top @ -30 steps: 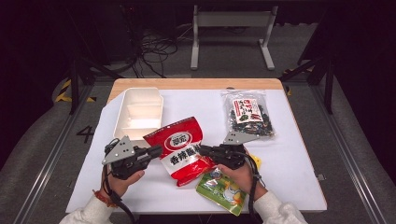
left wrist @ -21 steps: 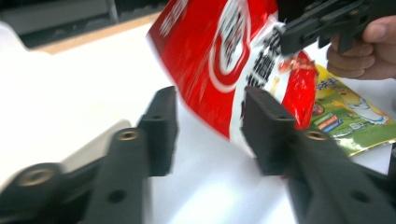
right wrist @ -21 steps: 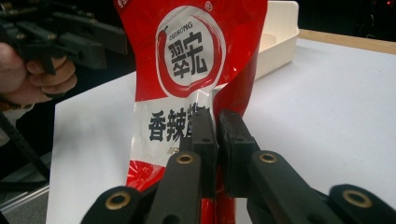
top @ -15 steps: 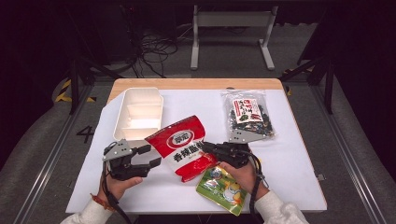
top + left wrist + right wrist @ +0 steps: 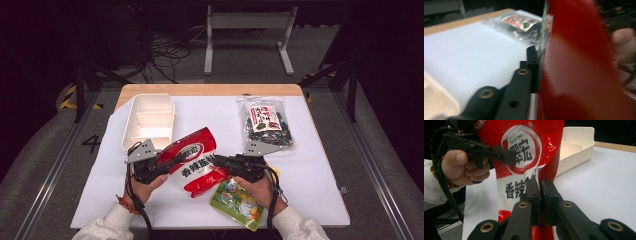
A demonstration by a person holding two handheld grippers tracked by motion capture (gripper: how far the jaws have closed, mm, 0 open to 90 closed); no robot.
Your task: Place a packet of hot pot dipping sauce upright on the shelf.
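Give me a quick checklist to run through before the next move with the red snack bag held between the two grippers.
1. Right gripper pinching the red snack bag: ok, jaws shut on its edge.
2. Left gripper gripping the bag: ok, jaws just closed on it.
3. Bag lifted off the white table cover: cannot tell.
4. White divided tray empty: ok.
5. Green packet clear of the bag: cannot tell, it lies right under the right hand.
6. Dark snack packet out of the way: ok.

Far left: white divided plastic tray blocks passage.
Far right: clear bag of dark snacks occupies ground.
Near centre: red glossy snack pouch, green printed packet obstruct.
Far centre: bare white table cover, passable.
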